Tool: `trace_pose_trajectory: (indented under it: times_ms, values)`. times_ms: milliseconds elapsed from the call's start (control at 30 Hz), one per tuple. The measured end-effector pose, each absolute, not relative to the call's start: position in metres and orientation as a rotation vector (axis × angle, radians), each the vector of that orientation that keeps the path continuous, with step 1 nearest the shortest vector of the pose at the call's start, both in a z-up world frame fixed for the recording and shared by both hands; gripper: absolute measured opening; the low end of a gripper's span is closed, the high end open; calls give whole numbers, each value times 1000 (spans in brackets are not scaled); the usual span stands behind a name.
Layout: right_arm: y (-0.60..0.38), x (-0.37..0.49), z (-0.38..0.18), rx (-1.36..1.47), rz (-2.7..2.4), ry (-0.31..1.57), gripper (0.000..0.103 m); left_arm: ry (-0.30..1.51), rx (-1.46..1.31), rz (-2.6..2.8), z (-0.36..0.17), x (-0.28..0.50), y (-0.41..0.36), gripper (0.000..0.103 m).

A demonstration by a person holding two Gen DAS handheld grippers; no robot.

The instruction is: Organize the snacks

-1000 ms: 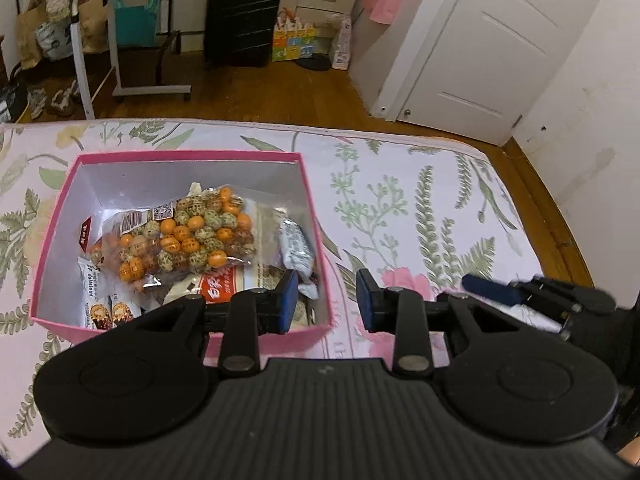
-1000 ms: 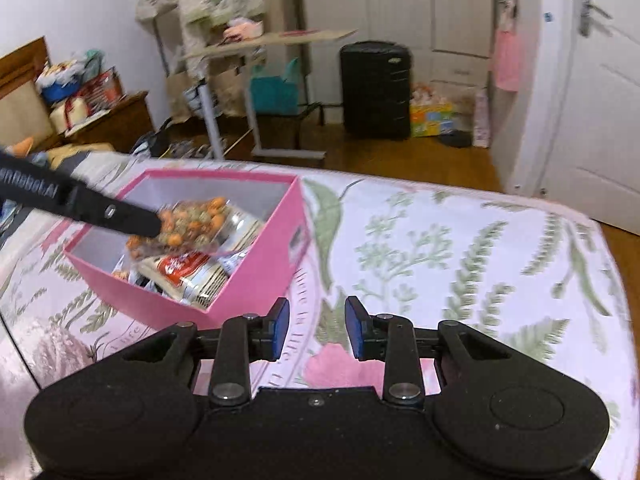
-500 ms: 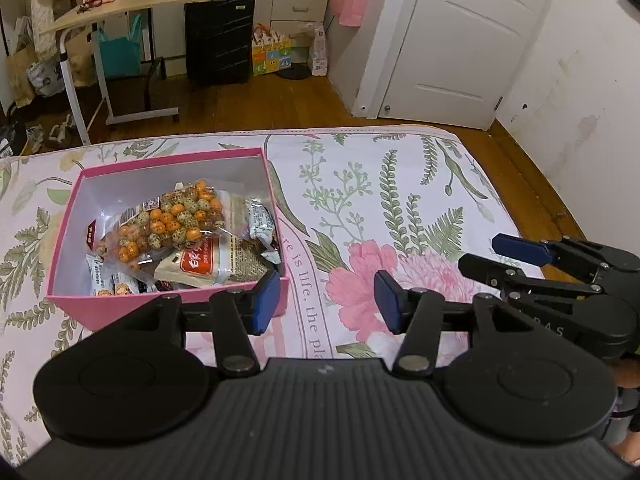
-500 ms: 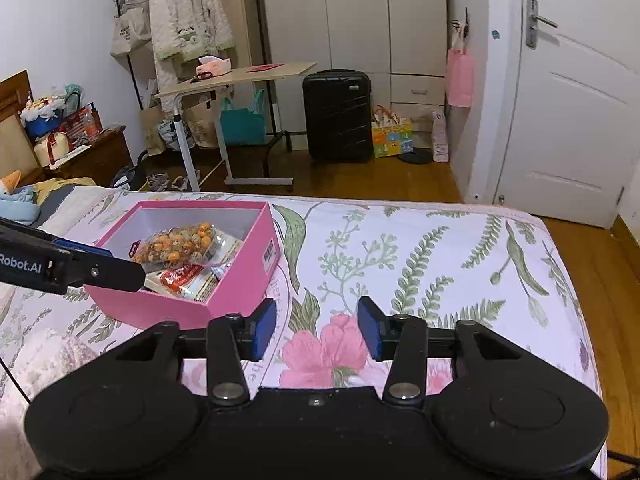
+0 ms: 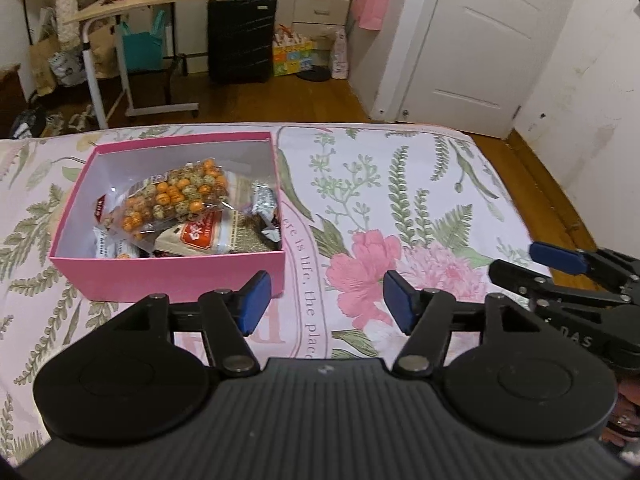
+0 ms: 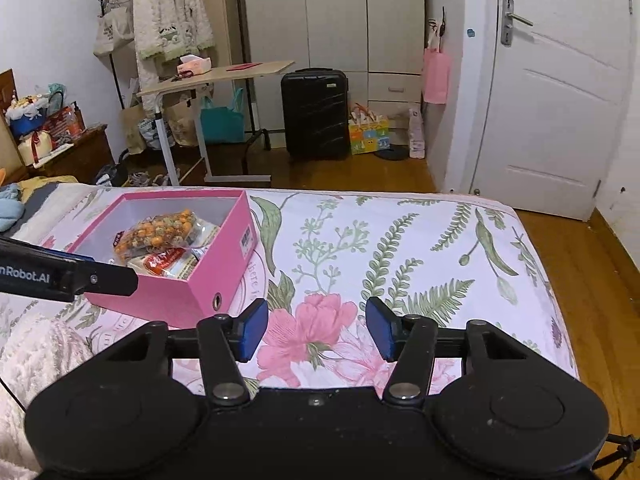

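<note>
Pink box on floral bed, snack packets gathered inside for tidiness; left tool and right tool both agape, empty.

I see a matt pink cardboard box with a plain white lining, glossy clear-plastic snack bags inside — crinkly film. My left gripper is matt black plastic with ribbed housing, blue rubbery-looking pads, metal rivets. Bedsheet is printed floral cloth — soft, matt. Wood floor looks polished.
</note>
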State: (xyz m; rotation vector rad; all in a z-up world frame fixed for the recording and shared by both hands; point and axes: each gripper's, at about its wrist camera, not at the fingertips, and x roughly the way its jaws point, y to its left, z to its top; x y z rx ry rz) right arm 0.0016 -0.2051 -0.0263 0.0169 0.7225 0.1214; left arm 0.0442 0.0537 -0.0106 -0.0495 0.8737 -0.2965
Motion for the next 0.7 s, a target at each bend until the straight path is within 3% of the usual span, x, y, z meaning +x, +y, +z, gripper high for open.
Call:
trace_pose_trajectory:
  times_ms: [133,367,400,467,700]
  values:
    - [-203,0,-29,9,112,735,66,877,-43,-274,-17,42,51,64]
    - [-203,-5,-31,9,66,751,73,845,-18,-204,-23,32,51,77]
    - [-204,-5,-31,12,62,752,76,843,-18,-197,-24,31,52,81]
    - [-206,-7,-30,15,47,745,93,837,-25,-186,-26,29,54,86]
    - [-206,-15,-31,7,25,728,94,783,26,-125,-32,22,56,94]
